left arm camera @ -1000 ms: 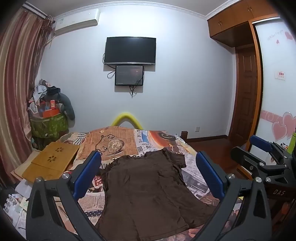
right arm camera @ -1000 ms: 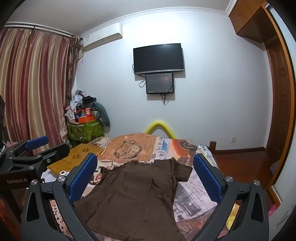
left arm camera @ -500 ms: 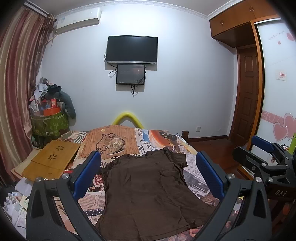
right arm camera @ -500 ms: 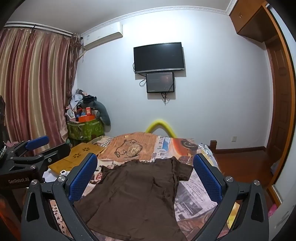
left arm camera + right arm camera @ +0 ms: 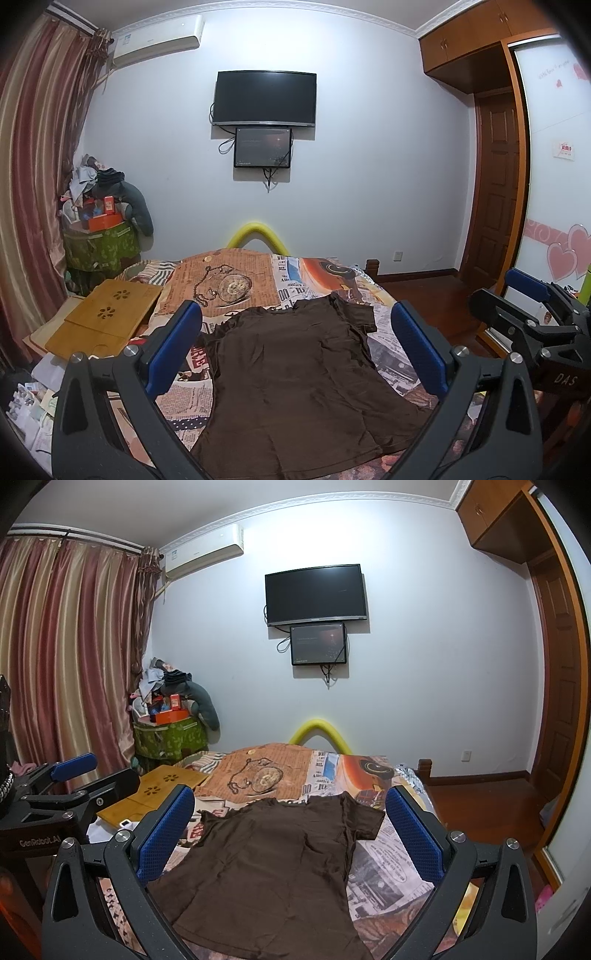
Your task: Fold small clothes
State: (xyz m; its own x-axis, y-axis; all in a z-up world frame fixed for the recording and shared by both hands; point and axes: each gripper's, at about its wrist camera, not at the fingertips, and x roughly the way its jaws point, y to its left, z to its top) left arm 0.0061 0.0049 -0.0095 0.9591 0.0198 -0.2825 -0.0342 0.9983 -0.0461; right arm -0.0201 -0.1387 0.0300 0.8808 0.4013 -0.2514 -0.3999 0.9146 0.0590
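A dark brown short-sleeved shirt (image 5: 295, 373) lies spread flat on the bed, neck toward the far wall, hem toward me; it also shows in the right wrist view (image 5: 273, 864). My left gripper (image 5: 295, 347) is open and empty, held above the near end of the shirt. My right gripper (image 5: 290, 830) is open and empty, also above the shirt. The right gripper appears at the right edge of the left wrist view (image 5: 532, 314), and the left gripper at the left edge of the right wrist view (image 5: 62, 790).
The bed has a newspaper-print cover (image 5: 229, 284). A wooden lap tray (image 5: 103, 317) lies at the bed's left edge. A green bin piled with clutter (image 5: 101, 240) stands by the curtain. Wooden floor and a door (image 5: 495, 199) are to the right.
Both views have shifted slightly; the grippers stay open over the shirt. The shirt has not moved.
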